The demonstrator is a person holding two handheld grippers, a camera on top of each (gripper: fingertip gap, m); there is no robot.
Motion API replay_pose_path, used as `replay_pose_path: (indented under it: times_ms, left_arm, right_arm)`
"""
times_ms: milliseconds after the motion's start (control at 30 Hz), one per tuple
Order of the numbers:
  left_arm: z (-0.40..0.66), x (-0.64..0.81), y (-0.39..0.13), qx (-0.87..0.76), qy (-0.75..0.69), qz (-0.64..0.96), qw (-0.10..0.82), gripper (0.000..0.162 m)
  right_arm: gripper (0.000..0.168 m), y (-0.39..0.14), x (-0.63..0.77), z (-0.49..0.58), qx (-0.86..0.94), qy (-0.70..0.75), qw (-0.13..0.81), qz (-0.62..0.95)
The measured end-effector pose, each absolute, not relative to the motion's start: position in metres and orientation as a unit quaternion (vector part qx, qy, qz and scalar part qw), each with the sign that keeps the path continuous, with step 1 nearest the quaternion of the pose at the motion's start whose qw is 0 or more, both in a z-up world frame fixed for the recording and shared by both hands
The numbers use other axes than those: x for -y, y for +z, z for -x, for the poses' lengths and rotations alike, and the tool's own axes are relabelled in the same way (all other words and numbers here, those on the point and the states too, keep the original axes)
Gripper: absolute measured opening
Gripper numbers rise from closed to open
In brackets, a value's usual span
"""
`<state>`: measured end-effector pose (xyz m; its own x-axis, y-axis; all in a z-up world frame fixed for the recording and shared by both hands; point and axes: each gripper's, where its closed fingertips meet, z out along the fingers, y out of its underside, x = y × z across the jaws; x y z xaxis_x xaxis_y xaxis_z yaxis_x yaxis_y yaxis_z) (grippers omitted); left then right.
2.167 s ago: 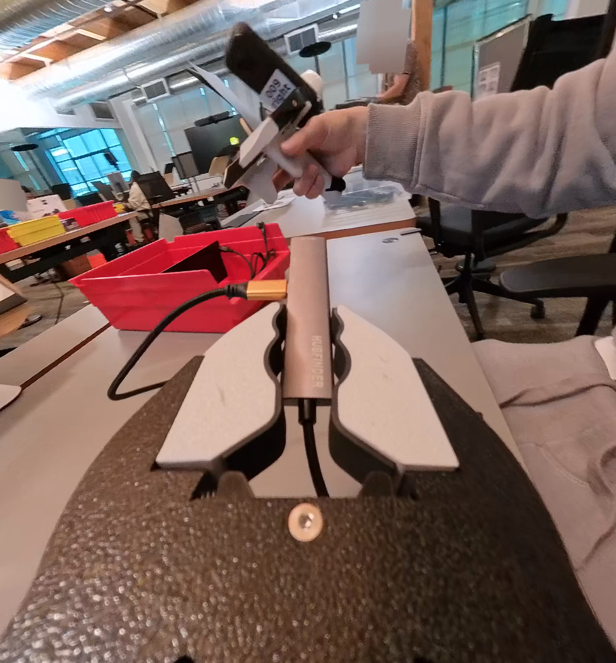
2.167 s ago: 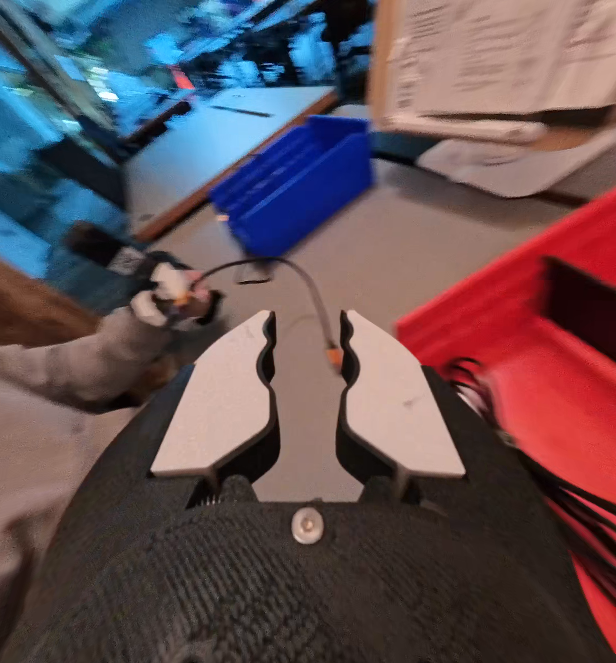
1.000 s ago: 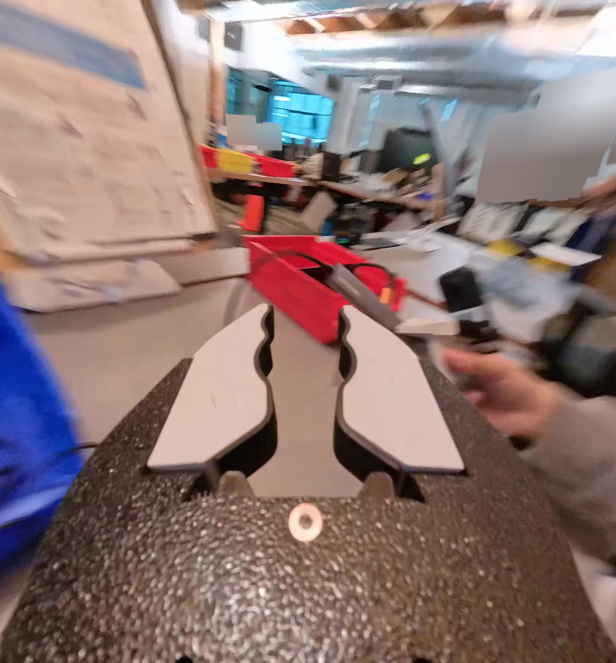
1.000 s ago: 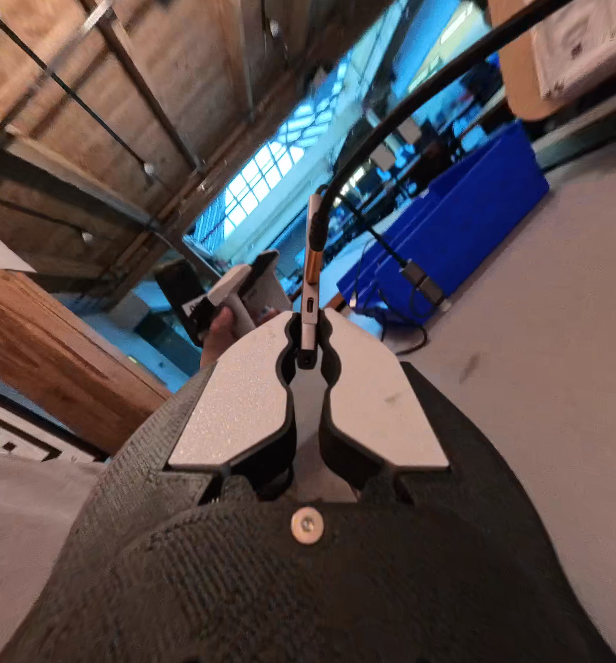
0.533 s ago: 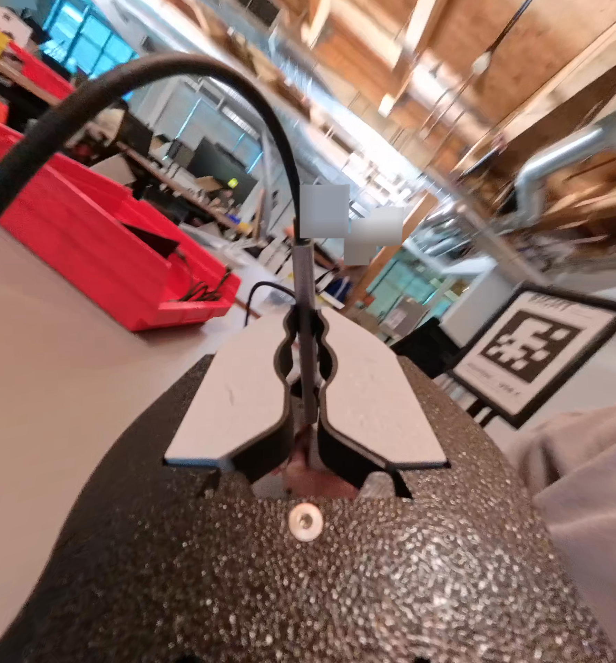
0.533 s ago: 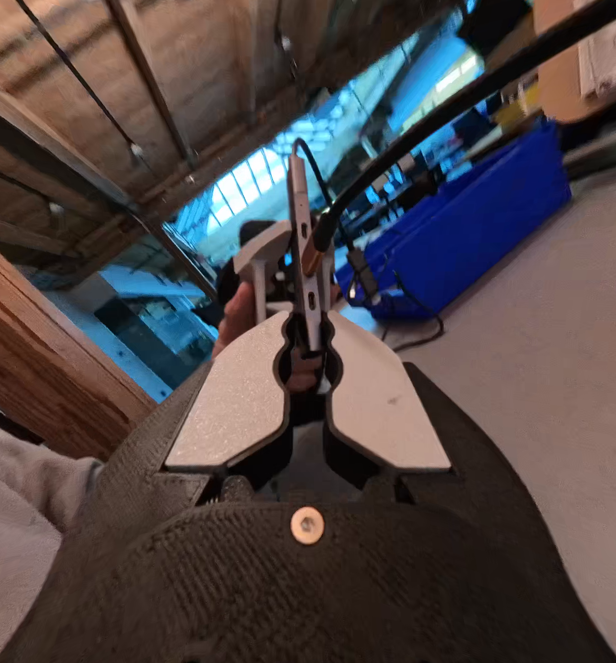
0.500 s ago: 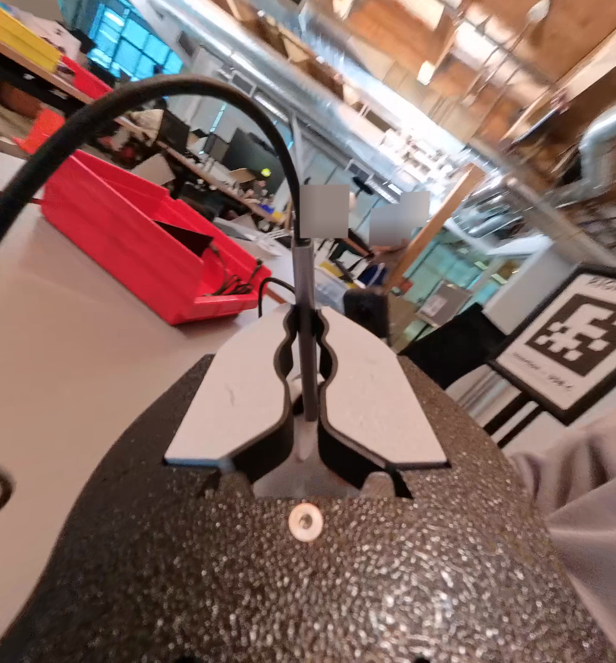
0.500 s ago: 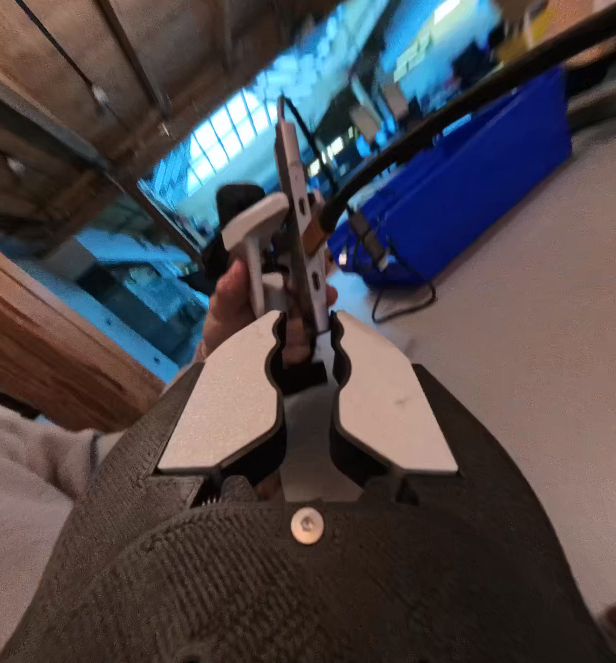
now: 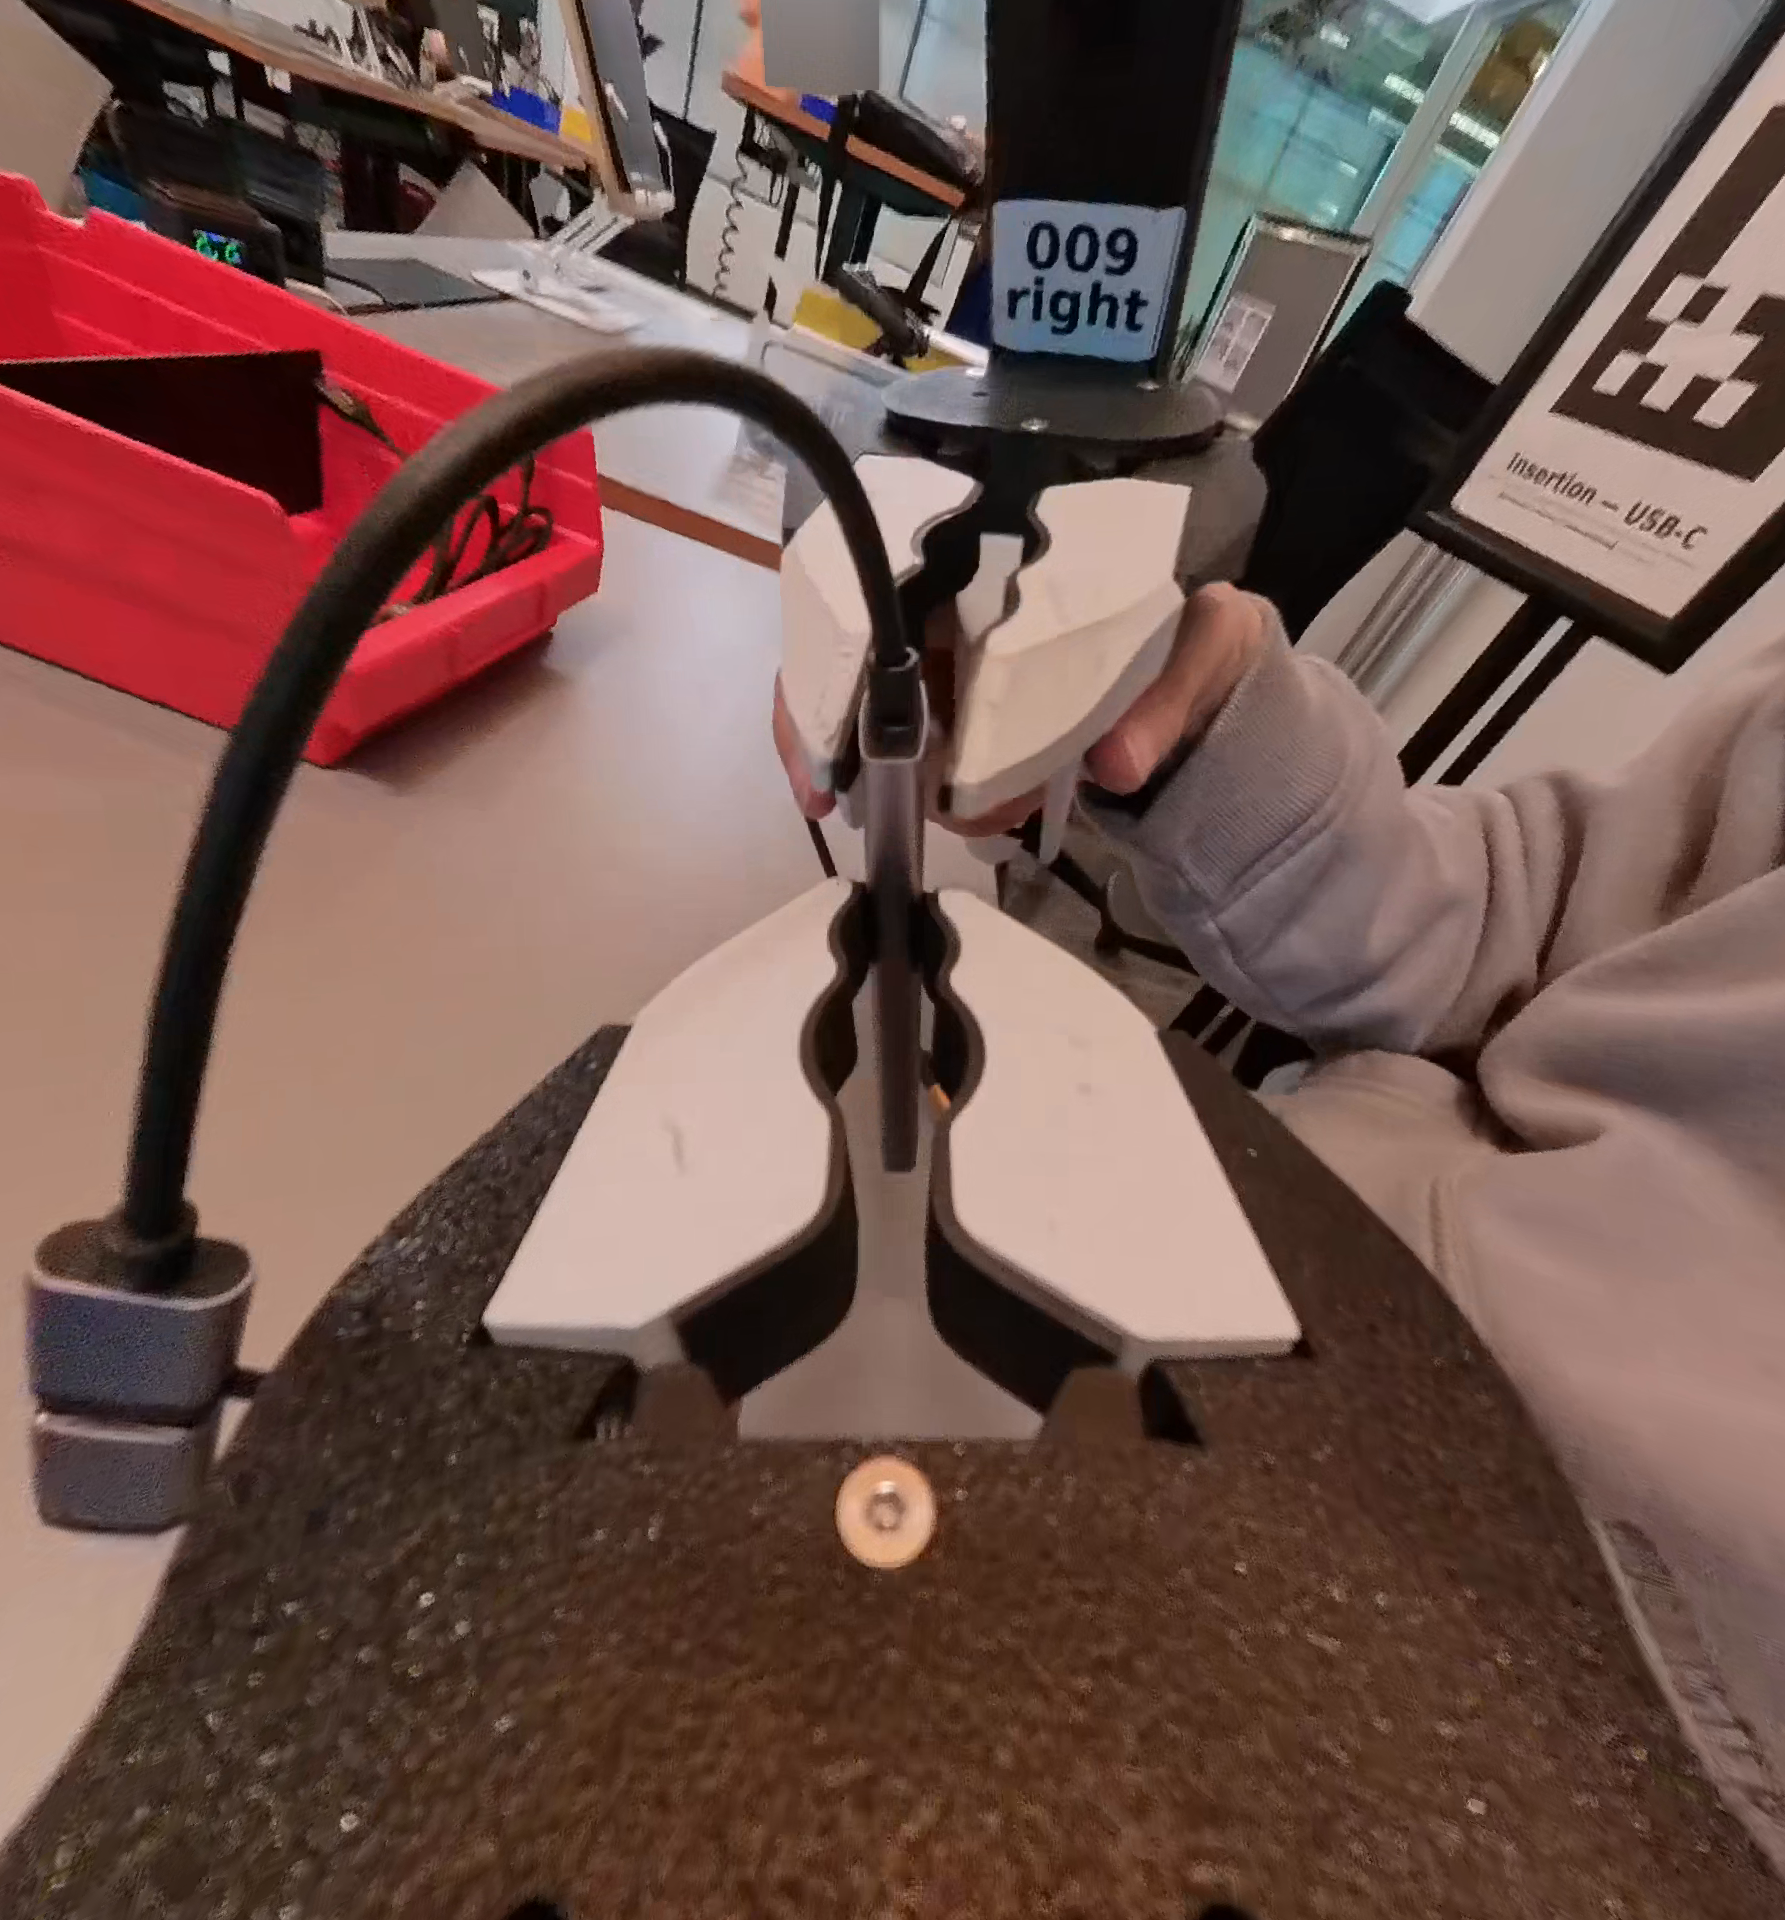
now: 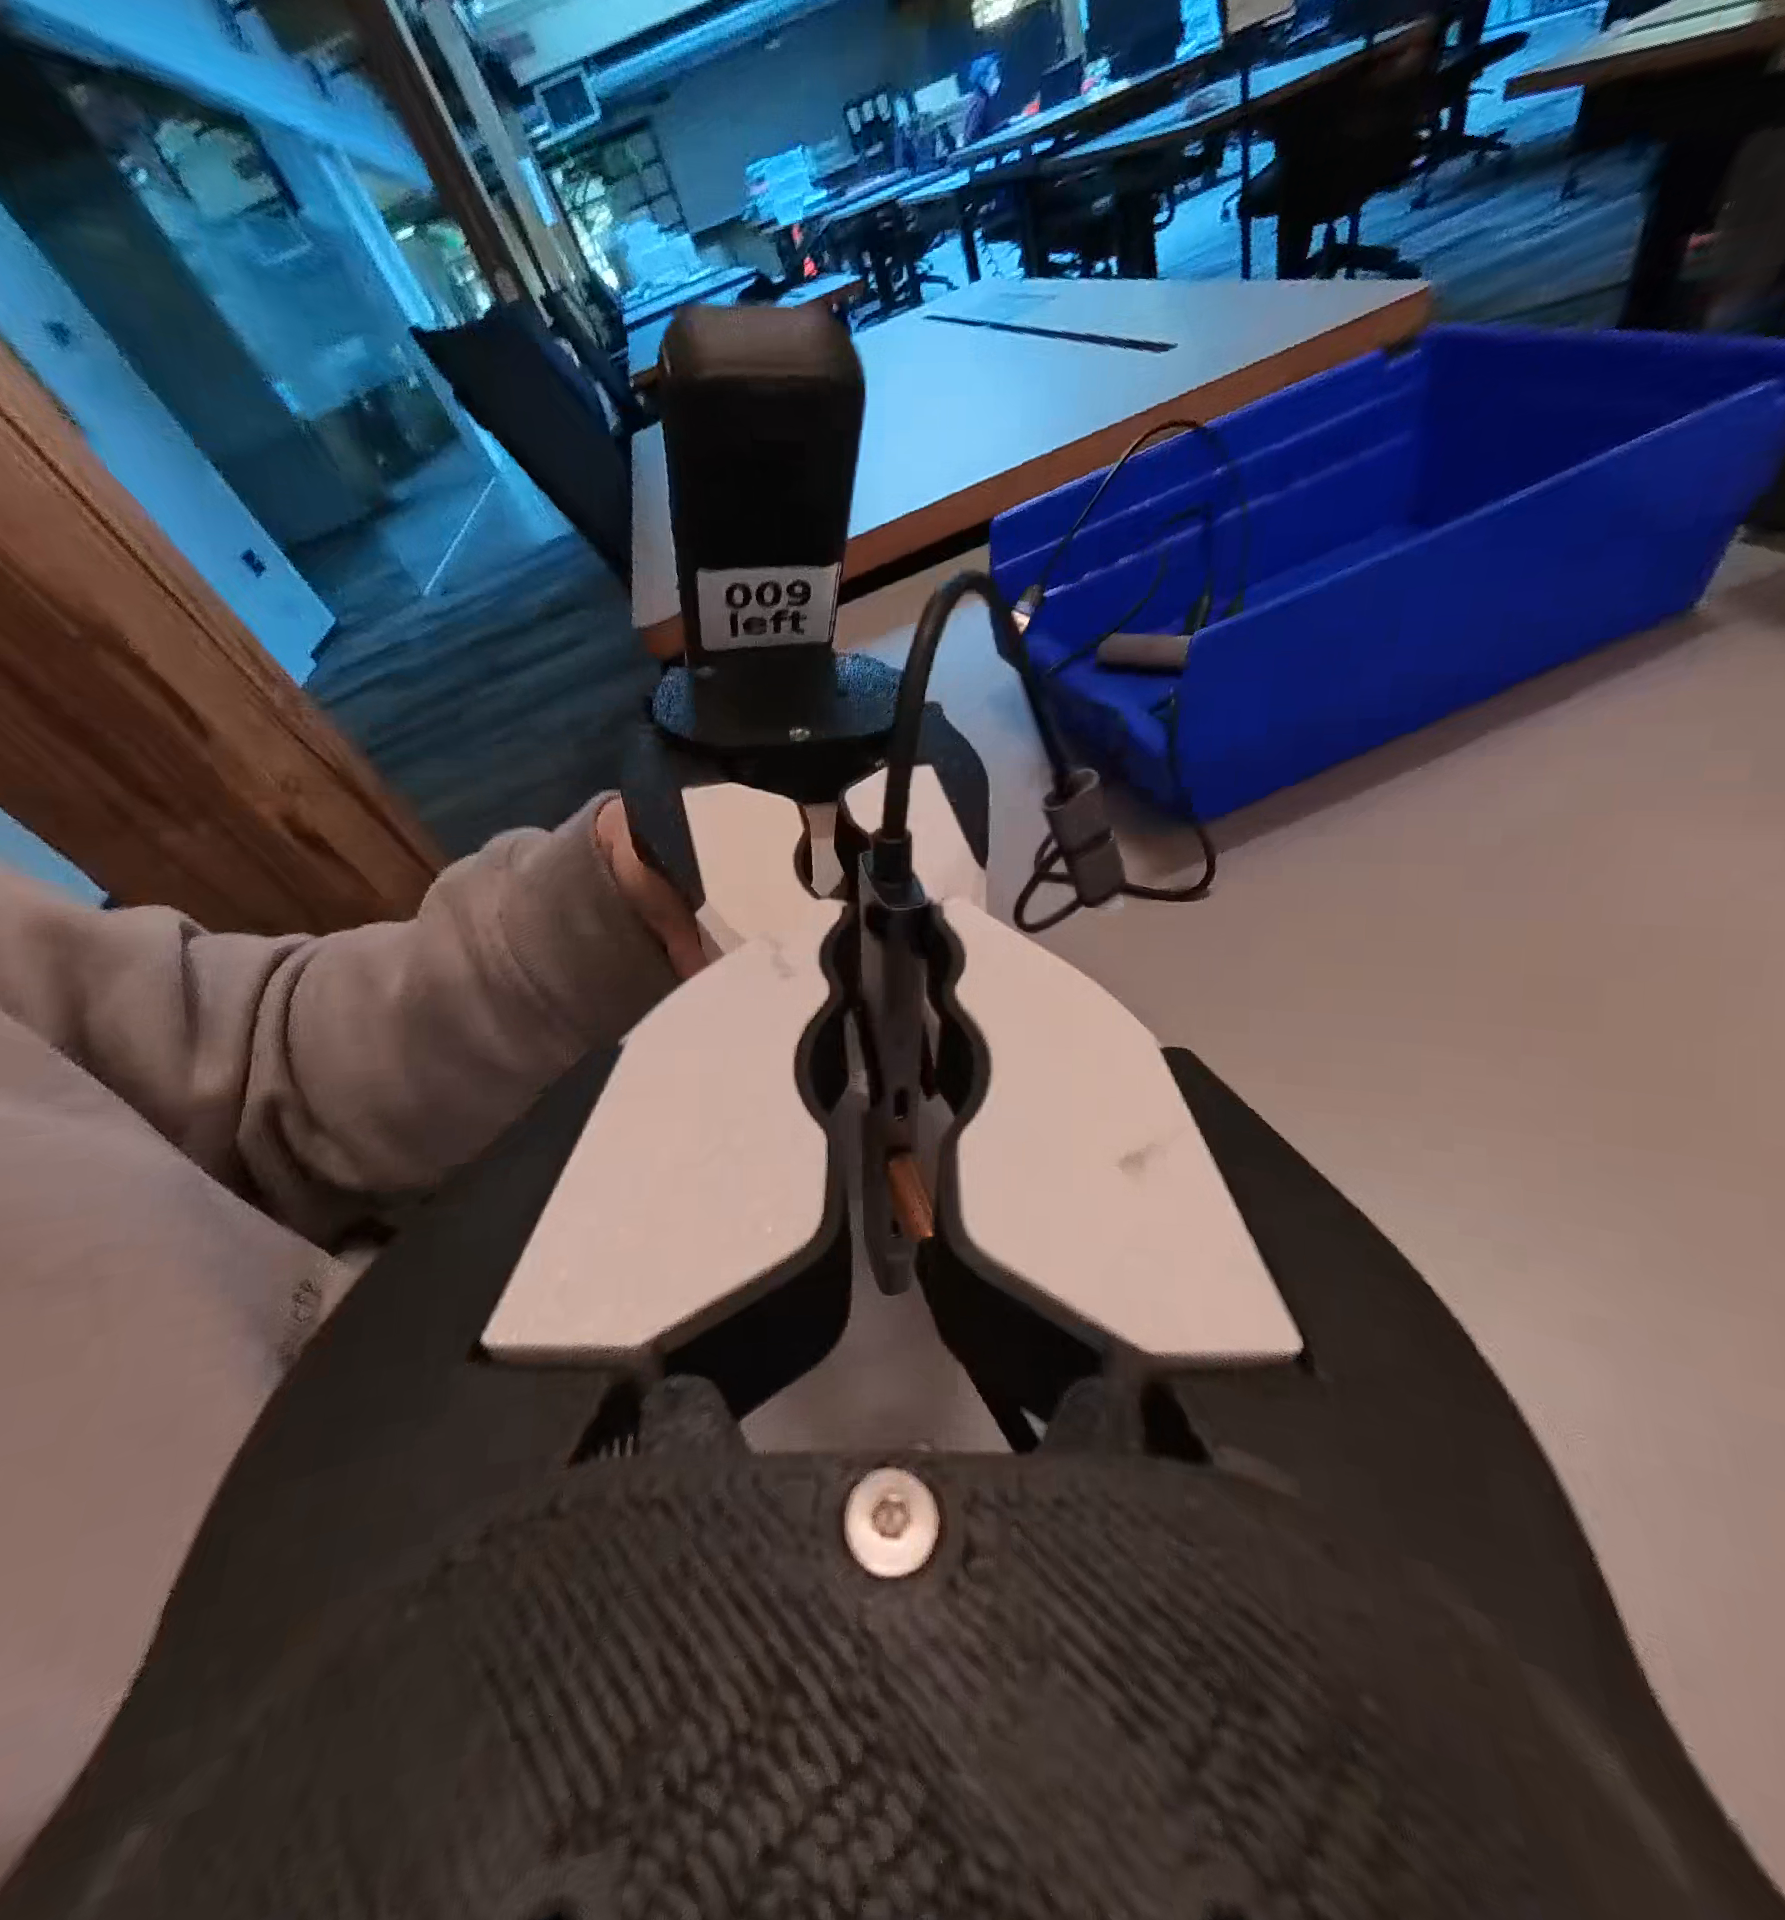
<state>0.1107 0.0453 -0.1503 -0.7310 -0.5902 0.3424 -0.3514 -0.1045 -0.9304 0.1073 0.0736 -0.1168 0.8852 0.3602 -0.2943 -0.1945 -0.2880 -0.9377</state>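
My left hand-held gripper [image 9: 893,904] is closed narrow on a slim grey adapter hub [image 9: 890,852], held edge-on between its pads. From the far end of the hub a thick black cable [image 9: 275,727] arches up and over to the left and ends in a grey plug [image 9: 135,1320], which sits on a second grey block right beside the gripper body. My right hand-held gripper [image 10: 893,925] faces it, pinched on the same dark hub [image 10: 893,1049], with a small copper-coloured connector [image 10: 909,1195] showing between its fingers; I cannot tell whether that connector is seated in a port. Both grippers meet above the grey table [image 9: 452,883], the red bin [image 9: 192,540] behind on one side, the blue bin [image 10: 1439,582] with thin cables on the other.

The risk I see: two grips on one thin body can twist it if my hands drift apart. The stiff cable may also lever the hub sideways.
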Motion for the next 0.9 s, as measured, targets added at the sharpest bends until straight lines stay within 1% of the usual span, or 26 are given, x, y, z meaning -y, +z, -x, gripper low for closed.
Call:
replay_pose_path:
  times_ms: [33, 133, 167, 233, 267, 300, 333, 367, 433, 500, 567, 667, 900]
  left_arm:
    - [-0.111, -0.045, -0.153, -0.670, -0.645, 0.356, 0.094, 0.009]
    - [-0.115, -0.048, -0.157, -0.680, -0.628, 0.359, 0.121, 0.010]
    - [-0.118, -0.051, -0.153, -0.671, -0.632, 0.361, 0.141, 0.012]
    - [-0.130, -0.063, -0.141, -0.639, -0.639, 0.365, 0.226, 0.016]
    - [-0.135, -0.069, -0.135, -0.627, -0.631, 0.357, 0.286, 0.023]
    - [-0.137, -0.073, -0.132, -0.623, -0.614, 0.338, 0.347, 0.035]
    - [-0.137, -0.075, -0.129, -0.621, -0.592, 0.316, 0.404, 0.041]
    - [-0.137, -0.075, -0.125, -0.617, -0.574, 0.294, 0.452, 0.039]
    - [-0.134, -0.072, -0.118, -0.607, -0.553, 0.258, 0.509, 0.034]
    - [-0.135, -0.066, -0.120, -0.613, -0.538, 0.236, 0.528, 0.033]
    - [-0.134, -0.064, -0.121, -0.609, -0.534, 0.227, 0.541, 0.031]
    - [-0.136, -0.062, -0.123, -0.610, -0.533, 0.227, 0.542, 0.028]
    - [-0.140, -0.066, -0.130, -0.597, -0.520, 0.241, 0.561, 0.025]
  right_arm:
    - [0.014, -0.121, -0.075, -0.105, 0.062, 0.231, 0.591, 0.771]
    - [0.012, -0.125, -0.079, -0.109, 0.046, 0.236, 0.585, 0.775]
    - [0.011, -0.121, -0.082, -0.113, 0.025, 0.242, 0.602, 0.760]
    - [0.009, -0.107, -0.086, -0.136, -0.066, 0.261, 0.657, 0.704]
    - [0.010, -0.098, -0.084, -0.150, -0.119, 0.292, 0.685, 0.657]
    - [0.010, -0.090, -0.079, -0.163, -0.172, 0.337, 0.703, 0.602]
    - [0.010, -0.087, -0.074, -0.174, -0.219, 0.388, 0.707, 0.550]
    - [0.009, -0.088, -0.070, -0.182, -0.256, 0.425, 0.703, 0.509]
    - [0.009, -0.097, -0.066, -0.188, -0.299, 0.487, 0.682, 0.456]
    - [0.009, -0.105, -0.063, -0.190, -0.327, 0.523, 0.667, 0.418]
    - [0.009, -0.110, -0.061, -0.190, -0.334, 0.530, 0.661, 0.413]
    - [0.009, -0.111, -0.061, -0.191, -0.342, 0.543, 0.656, 0.397]
    - [0.010, -0.112, -0.063, -0.195, -0.364, 0.532, 0.661, 0.384]
